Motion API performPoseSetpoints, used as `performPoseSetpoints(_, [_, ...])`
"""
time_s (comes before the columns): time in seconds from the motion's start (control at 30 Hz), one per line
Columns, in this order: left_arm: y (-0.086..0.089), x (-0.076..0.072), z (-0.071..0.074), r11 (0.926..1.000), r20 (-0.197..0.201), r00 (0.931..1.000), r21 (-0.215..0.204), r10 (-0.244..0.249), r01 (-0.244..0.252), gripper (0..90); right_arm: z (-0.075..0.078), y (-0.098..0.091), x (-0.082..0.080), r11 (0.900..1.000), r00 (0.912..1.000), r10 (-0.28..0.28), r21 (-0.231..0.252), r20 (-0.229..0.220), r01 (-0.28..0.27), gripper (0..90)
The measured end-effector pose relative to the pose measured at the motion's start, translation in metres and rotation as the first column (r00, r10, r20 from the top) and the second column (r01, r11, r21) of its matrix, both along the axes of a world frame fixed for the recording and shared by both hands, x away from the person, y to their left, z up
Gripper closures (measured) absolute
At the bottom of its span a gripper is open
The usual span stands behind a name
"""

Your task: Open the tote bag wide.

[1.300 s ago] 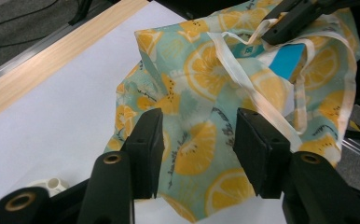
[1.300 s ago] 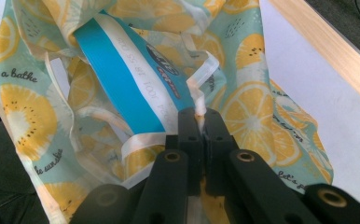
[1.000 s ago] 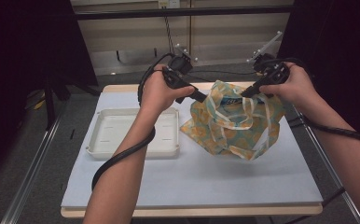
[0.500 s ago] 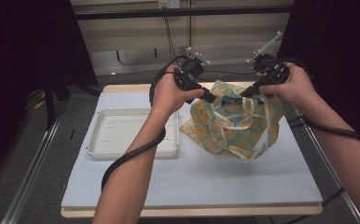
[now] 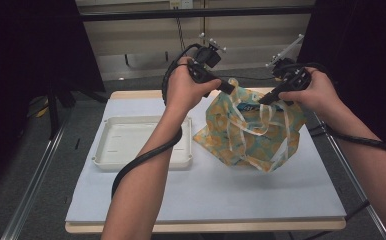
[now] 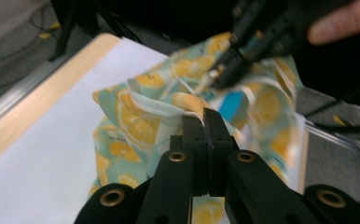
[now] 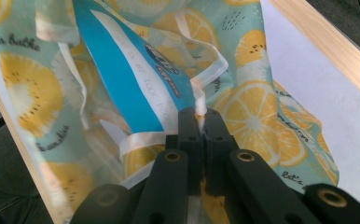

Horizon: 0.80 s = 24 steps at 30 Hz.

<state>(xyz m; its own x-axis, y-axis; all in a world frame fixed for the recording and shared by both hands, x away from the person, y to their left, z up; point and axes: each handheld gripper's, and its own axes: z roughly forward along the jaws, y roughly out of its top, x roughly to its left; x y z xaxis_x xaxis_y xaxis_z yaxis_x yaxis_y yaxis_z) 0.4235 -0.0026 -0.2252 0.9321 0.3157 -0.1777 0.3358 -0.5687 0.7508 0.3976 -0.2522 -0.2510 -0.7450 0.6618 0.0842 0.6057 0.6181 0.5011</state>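
A fabric bag (image 5: 251,135) printed with lemon slices stands on the white table top, right of centre. A blue packet (image 7: 136,79) lies inside it. My left gripper (image 5: 228,89) is at the bag's left rim. Its jaws have just been closing and now pinch the rim's fabric (image 6: 169,100) at their tips (image 6: 205,116). My right gripper (image 5: 263,101) is shut on the white hem (image 7: 200,100) of the right rim, its black jaws (image 7: 200,116) pressed together. In the left gripper view the right gripper (image 6: 220,77) shows beyond the bag (image 6: 136,116).
A white tray (image 5: 141,140) lies left of the bag. The white mat (image 5: 231,195) covers the table with a wooden edge around it. Cables trail from both grippers along the forearms. Dark floor and a metal rail flank the table.
My left hand has moved right and a little up, from beside the bag to its rim, and its jaws have shut there. The right hand and the bag have stayed put.
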Motion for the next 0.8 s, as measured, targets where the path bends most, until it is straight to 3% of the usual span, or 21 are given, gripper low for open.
performPoseSetpoints(0.1, [-0.006,0.006,-0.004,0.9994,0.002,0.9996,-0.019,0.029,-0.029,90.0,0.0,0.0,0.0,1.0,1.0,-0.001,0.0,-0.003,0.001,87.7])
performPoseSetpoints(0.2, [-0.013,0.01,-0.012,0.9981,-0.022,0.9985,-0.032,0.051,-0.052,90.0,-0.001,-0.001,0.0,1.0,1.0,0.001,0.002,-0.004,-0.001,87.6])
performPoseSetpoints(0.37, [-0.023,0.014,-0.034,0.999,-0.065,0.9973,0.031,0.035,-0.033,90.0,0.001,-0.002,-0.001,0.9999,1.0,-0.009,-0.007,0.002,0.009,82.0])
performPoseSetpoints(0.7, [-0.02,0.014,-0.044,0.9981,-0.093,0.9946,0.045,0.046,-0.042,90.0,0.008,-0.008,-0.004,0.9995,0.9994,-0.027,-0.014,0.021,0.027,72.3])
performPoseSetpoints(0.8, [-0.017,0.015,-0.047,0.9984,-0.103,0.9935,0.033,0.05,-0.047,90.0,0.012,-0.01,-0.004,0.9995,0.9992,-0.031,-0.008,0.026,0.031,70.1])
